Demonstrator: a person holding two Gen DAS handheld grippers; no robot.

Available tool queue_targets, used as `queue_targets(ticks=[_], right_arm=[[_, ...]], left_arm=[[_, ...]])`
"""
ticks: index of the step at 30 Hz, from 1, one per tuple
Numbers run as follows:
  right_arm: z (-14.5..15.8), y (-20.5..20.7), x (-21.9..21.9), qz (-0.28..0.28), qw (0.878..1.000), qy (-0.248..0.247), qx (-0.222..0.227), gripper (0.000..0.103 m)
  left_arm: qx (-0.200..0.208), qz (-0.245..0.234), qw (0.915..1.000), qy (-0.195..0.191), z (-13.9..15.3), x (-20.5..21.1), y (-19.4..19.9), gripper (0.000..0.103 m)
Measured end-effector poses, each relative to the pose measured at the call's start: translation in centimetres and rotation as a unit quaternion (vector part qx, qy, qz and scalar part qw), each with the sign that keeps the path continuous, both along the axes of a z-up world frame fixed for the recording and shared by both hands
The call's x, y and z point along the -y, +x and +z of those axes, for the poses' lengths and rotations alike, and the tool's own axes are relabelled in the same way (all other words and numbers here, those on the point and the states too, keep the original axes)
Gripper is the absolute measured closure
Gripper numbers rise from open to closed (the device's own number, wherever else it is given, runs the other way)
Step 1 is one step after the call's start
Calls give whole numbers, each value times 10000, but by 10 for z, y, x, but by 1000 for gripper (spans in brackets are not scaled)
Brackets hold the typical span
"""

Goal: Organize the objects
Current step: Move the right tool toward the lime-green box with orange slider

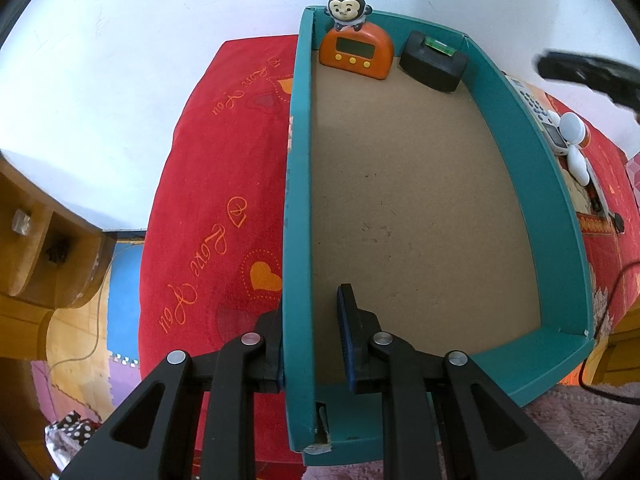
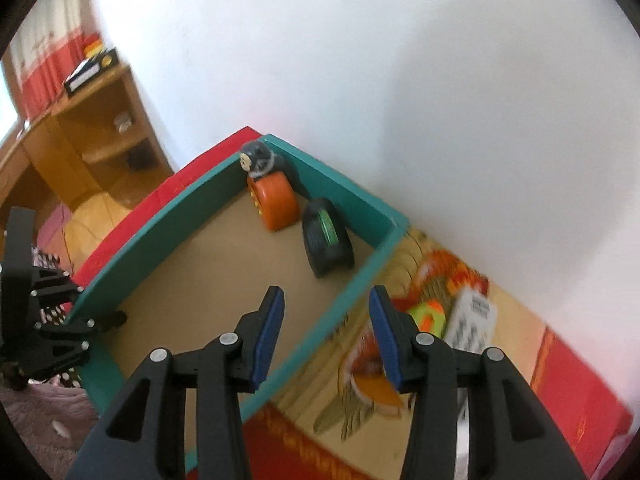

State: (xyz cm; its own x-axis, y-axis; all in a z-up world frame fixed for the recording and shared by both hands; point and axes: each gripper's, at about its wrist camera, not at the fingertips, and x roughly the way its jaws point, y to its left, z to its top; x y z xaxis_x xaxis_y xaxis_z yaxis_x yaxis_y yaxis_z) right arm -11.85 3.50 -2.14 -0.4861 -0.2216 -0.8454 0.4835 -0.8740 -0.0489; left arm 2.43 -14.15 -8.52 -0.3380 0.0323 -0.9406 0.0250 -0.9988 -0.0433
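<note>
A teal cardboard box (image 1: 298,216) with a brown floor lies on a red blanket. At its far end stand an orange timer with a monkey figure on top (image 1: 354,50) and a black block with a green strip (image 1: 434,60). My left gripper (image 1: 310,344) straddles the box's left wall near the front corner, one finger inside and one outside; whether it presses the wall I cannot tell. My right gripper (image 2: 326,332) is open and empty above the box's right wall (image 2: 352,292). The timer (image 2: 274,204) and block (image 2: 328,236) show there too.
Right of the box lie a white-grey handset (image 1: 536,108), white round pieces (image 1: 574,128), and in the right wrist view a yellow-green item (image 2: 430,318) and grey keypad device (image 2: 470,316). Wooden shelves (image 2: 100,128) stand left. A black cable (image 1: 604,312) runs at the right.
</note>
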Motion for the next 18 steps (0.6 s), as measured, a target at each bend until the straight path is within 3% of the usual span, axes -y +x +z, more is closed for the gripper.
queue_targets(ticks=[12,18], right_arm=[[-13,53,-111,-1506,9881,-63,308,59],[-30,56,-118,-1744,9825,-370,542,59]], left_arm=[[-19,-22,10000,-29,-1,-3,0,83],[-11,-35,10000,-40,-1,-3,-1,83]])
